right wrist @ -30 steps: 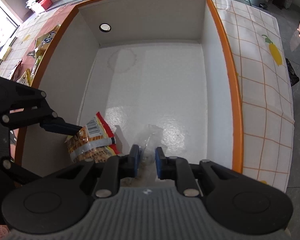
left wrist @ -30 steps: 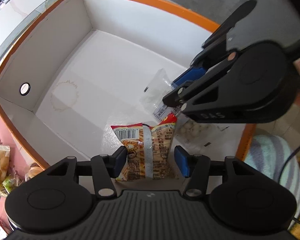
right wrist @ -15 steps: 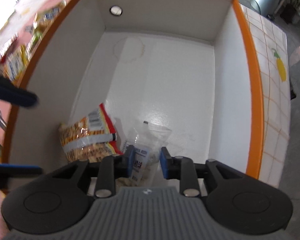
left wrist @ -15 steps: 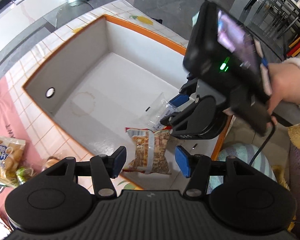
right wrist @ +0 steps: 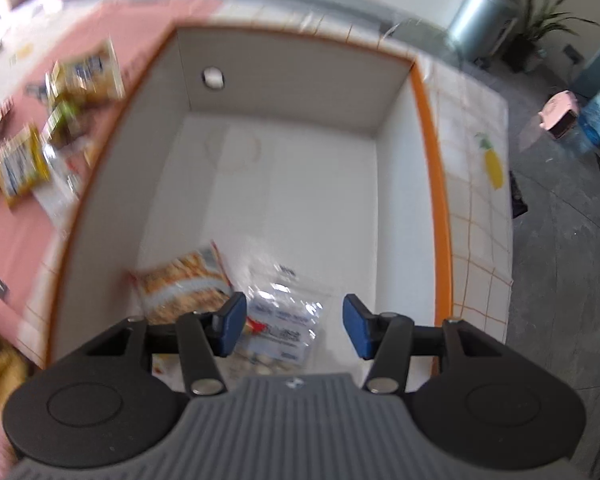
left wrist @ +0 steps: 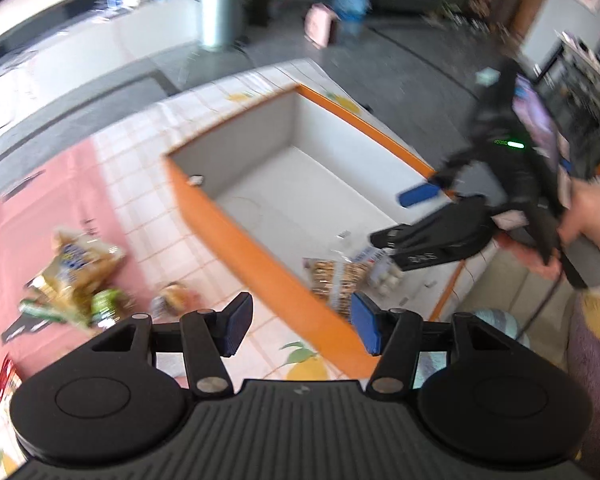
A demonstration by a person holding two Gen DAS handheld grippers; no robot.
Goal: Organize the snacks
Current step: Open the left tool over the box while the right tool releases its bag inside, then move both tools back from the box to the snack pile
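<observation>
Right tongs (right wrist: pixel 294 328) opening above crinkly clear bag (right wrist: pixel 284 320)

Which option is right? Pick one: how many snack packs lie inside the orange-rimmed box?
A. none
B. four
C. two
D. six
C: only an orange printed pack and a clear bag lie side by side on the floor of the box, at its near end.

A grey floor (right wrist: pixel 560 240) lay at three o'clock; a metal bin (right wrist: pixel 480 12) and potted plant (right wrist: pixel 540 28) stood near one o'clock.
</observation>
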